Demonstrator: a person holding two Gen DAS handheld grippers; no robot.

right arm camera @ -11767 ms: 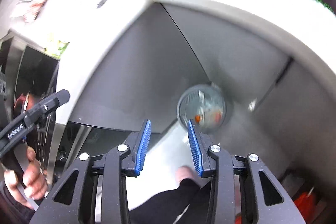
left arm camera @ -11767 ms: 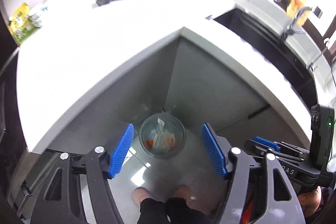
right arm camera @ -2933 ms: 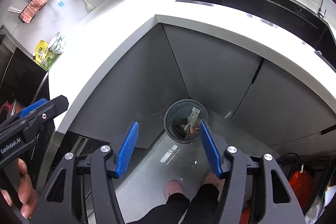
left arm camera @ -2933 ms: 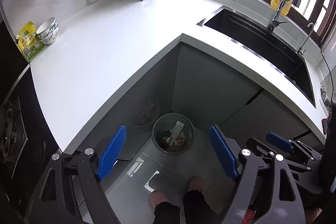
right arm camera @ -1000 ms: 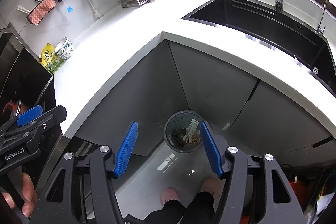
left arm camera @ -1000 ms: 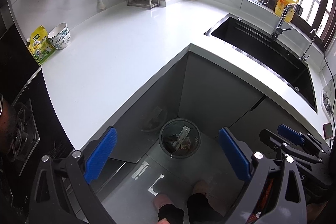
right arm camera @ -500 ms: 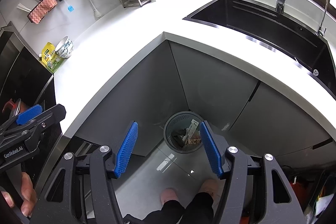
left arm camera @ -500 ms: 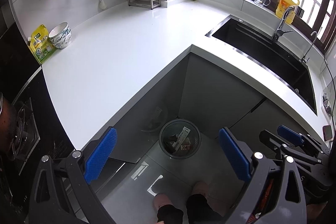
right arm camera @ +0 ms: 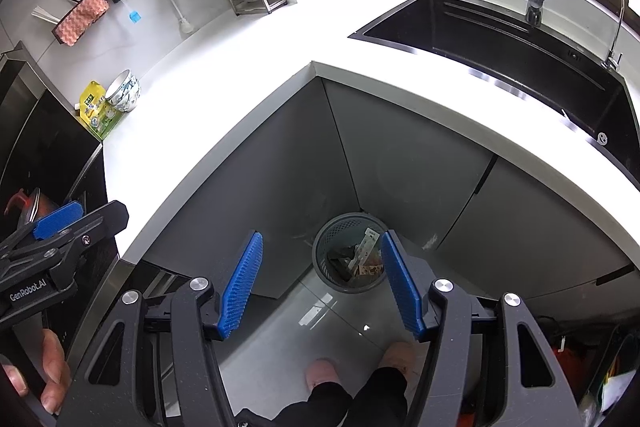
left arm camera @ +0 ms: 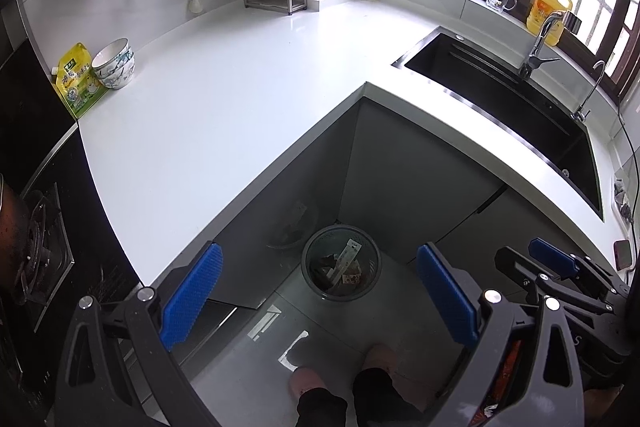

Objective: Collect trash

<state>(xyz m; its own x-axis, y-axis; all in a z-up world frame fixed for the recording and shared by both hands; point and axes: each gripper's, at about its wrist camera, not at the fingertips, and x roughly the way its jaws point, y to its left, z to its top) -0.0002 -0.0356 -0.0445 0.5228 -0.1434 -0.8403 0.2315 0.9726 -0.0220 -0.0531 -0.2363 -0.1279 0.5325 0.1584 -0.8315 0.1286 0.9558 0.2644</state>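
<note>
Now trash bin (left arm camera: 341,291) w/ scraps sits below both gaping claws.

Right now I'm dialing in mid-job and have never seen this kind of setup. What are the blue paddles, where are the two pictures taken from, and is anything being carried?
There is no robot arm here. A person holds a two-finger tool in each hand, and each tool has a wide-angle camera looking along its fingers. One picture is from the left gripper, the other from the right gripper. The blue paddles are the finger pads. Both pairs of fingers are spread apart with nothing between them. Both cameras look down past a white L-shaped countertop at a grey trash bin on the floor in the cabinet corner, with wrappers and paper scraps inside. On the counter stand stacked bowls and a yellow-green pouch; a dark sink sits to the right.
</note>
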